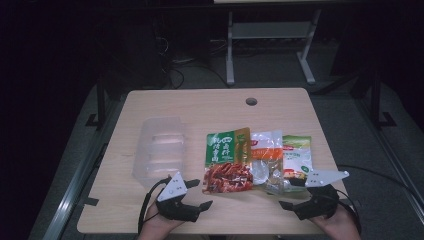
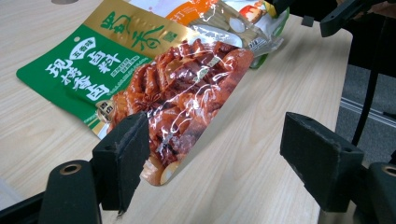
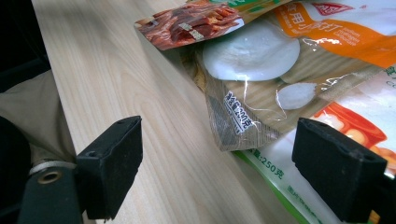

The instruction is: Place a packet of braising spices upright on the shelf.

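Observation:
Three food packets lie side by side on the wooden table (image 1: 210,107): a green-and-gold one with red food (image 1: 227,160), an orange-and-clear one (image 1: 267,160) and a green-and-white one (image 1: 297,157). My left gripper (image 1: 200,193) stands open at the near left corner of the red-food packet (image 2: 187,93), whose corner lies between the jaws of the left gripper (image 2: 215,154), close to the left one. My right gripper (image 1: 289,193) is open too. In its own view the right gripper (image 3: 217,168) frames the near corner of the orange-and-clear packet (image 3: 261,84), over the green-and-white packet (image 3: 289,172).
A clear plastic container (image 1: 160,150) lies left of the packets, just beyond my left gripper. A round cable hole (image 1: 251,101) sits near the table's far edge. The table's near edge runs right under both hands. Dark floor and a metal frame (image 1: 270,30) lie beyond.

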The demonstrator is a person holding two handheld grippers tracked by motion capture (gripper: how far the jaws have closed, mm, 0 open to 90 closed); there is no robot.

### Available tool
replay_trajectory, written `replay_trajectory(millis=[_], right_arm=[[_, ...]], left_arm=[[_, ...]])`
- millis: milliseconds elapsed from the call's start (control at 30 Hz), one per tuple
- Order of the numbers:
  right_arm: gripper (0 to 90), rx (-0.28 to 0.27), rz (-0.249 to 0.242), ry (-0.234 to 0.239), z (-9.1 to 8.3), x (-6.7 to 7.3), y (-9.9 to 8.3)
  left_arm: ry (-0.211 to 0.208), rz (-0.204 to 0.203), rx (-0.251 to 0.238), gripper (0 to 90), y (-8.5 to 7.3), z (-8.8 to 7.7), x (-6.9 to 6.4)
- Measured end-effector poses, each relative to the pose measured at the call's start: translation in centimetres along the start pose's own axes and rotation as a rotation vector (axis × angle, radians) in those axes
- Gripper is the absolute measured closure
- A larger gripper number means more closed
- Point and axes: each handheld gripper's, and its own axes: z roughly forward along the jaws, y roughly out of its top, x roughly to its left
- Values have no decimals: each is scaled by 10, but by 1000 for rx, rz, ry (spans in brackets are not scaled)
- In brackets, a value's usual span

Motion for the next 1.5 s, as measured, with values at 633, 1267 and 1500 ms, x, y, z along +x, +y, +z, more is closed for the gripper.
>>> replay_trajectory(millis=[633, 1267, 1500], right_arm=[[138, -36, -8, 23, 1, -1, 18], [142, 5, -74, 22, 7, -9, 79], [153, 53, -81, 29, 30, -19, 112]], left_arm=[[7, -13, -17, 275, 10, 6, 1], [5, -9, -8, 358, 37, 28, 14], [26, -16, 41, 432, 32, 40, 21]])
